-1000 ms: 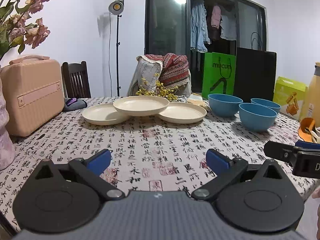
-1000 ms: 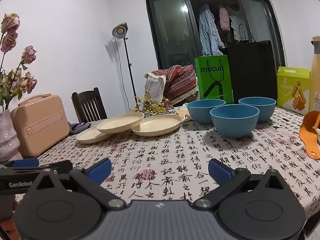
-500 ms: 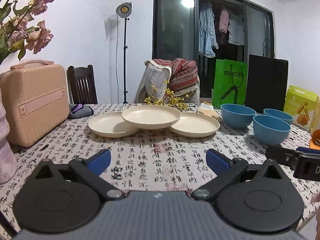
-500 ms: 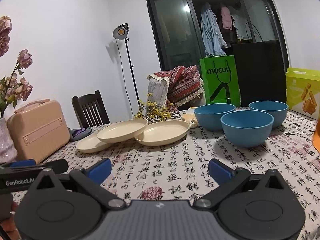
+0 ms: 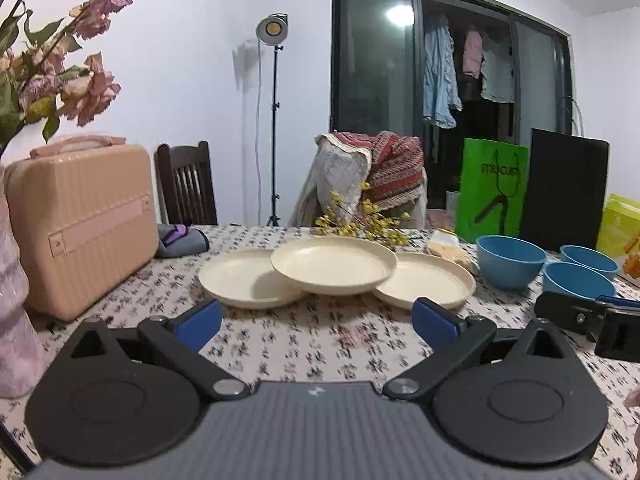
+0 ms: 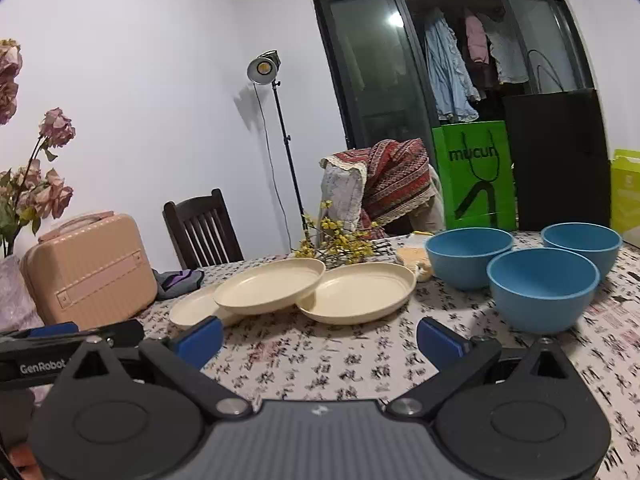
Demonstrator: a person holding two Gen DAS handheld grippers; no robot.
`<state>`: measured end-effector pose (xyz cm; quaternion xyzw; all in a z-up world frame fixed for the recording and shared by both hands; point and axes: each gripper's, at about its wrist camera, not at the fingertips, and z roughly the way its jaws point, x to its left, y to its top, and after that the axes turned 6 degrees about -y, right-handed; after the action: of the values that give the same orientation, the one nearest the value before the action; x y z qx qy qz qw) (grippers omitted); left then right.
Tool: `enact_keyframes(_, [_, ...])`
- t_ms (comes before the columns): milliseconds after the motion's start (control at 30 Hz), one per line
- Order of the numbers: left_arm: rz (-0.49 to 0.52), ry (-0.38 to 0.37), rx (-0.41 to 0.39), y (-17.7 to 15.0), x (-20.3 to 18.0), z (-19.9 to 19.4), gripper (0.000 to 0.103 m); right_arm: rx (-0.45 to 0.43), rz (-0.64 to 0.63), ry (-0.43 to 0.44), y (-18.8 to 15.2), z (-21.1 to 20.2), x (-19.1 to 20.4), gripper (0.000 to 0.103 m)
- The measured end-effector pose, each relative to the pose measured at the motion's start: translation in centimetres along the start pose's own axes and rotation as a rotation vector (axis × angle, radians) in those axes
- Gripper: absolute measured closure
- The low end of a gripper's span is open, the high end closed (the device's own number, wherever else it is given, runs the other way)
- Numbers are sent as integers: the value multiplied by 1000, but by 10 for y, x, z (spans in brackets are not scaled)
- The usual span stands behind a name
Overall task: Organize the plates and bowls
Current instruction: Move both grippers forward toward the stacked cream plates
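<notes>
Three round cream plates point(image 5: 334, 266) overlap at table centre, the middle one propped on its neighbours. Three blue bowls point(image 6: 542, 288) cluster at 3 o'clock. Left gripper point(image 5: 318, 318) and right gripper point(image 6: 320, 338): jaws spread, empty, above the patterned tablecloth point(image 5: 320, 344).

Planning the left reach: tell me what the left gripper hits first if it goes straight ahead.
Probably the middle plate, which rests on the two side plates. The left gripper is open and aimed at it across bare tablecloth, though its height is unclear.
</notes>
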<state>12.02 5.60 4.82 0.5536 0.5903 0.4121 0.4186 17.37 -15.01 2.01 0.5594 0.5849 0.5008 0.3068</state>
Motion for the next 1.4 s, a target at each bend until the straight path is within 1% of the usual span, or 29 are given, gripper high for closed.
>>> enact_keyframes(200, [7,28,-11,16,5,15,0,19,-1,9,14,23,6,0])
enact_keyframes(367, [16,57,-6,25,6,30,0,28,-15,17,25,43,10,0])
enact_keyframes(667, [-1,76,10,45,15,61,0,13,-38,24,50,75,15,0])
enact_keyframes(1167, [-64,108,88,78,40,128,0,19,-4,51,88,135,25,0])
enact_keyframes(1267, [-86,106,101,85,44,140,0,24,13,53,94,147,25,0])
enact_keyframes(1400, [-145,93,111,94,52,156,0,41,44,55,102,165,24,0])
